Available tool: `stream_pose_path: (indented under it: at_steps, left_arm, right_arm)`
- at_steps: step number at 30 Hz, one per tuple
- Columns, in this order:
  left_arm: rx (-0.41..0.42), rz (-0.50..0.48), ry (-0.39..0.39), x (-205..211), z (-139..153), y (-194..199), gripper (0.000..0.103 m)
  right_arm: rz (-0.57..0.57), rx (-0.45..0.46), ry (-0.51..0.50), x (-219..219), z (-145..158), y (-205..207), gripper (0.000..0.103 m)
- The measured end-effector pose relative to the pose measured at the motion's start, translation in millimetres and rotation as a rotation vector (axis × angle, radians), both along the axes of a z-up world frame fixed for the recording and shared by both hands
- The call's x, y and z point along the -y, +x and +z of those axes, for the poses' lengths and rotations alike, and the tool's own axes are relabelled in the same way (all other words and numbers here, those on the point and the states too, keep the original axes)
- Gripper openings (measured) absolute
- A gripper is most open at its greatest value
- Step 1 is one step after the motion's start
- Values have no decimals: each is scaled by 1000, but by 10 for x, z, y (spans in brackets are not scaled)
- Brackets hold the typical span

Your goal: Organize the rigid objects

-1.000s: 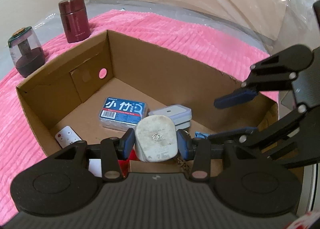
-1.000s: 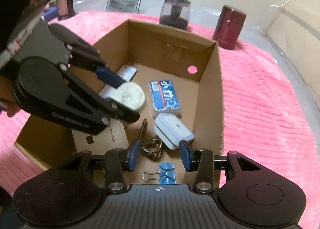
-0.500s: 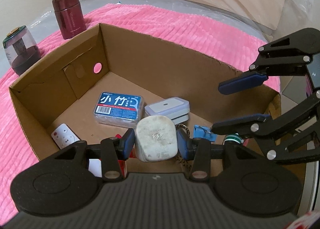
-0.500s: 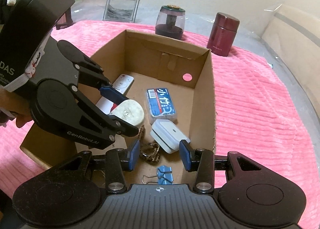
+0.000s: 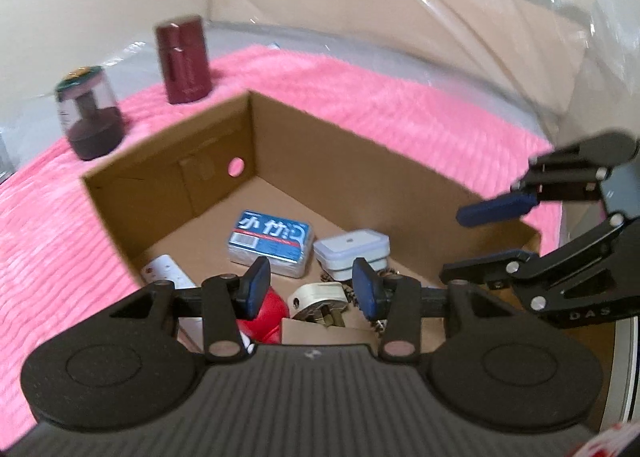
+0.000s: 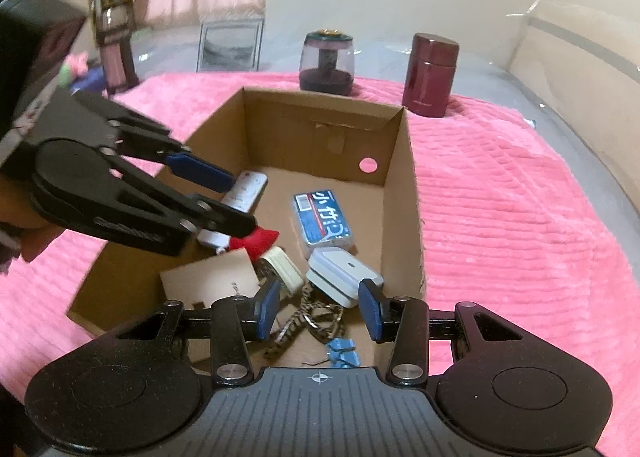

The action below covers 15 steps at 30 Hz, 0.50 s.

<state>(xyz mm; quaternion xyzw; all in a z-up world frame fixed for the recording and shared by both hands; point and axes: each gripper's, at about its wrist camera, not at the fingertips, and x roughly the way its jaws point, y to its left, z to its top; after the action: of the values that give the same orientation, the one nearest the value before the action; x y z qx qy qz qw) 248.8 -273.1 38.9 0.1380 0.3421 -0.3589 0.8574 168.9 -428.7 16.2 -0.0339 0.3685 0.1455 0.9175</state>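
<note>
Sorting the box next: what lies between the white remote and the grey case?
In the right wrist view, the blue packet lies between the remote and case.

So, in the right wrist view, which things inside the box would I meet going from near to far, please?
blue binder clip → patterned strap → white case → blue pack → round hole in the cardboard box far wall.

We see soft, even indoor light, motion blur smearing the left view, and fisheye bending at edges.
</note>
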Motion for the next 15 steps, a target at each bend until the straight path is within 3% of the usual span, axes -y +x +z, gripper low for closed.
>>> stream_pose_path:
  at_steps: [7,12,15]
  left_arm:
    - [37,120,-114,-386,277,-387,41]
    - [79,199,-142,-604,395,-704,53]
    - [74,257,-175,-736,406,-879,66]
  right_arm:
    - [-92,38,181,158,140,-309,41]
    - [-134,58,256,207,249,-584,42]
    - [-148,72,274,202,307,-740,51]
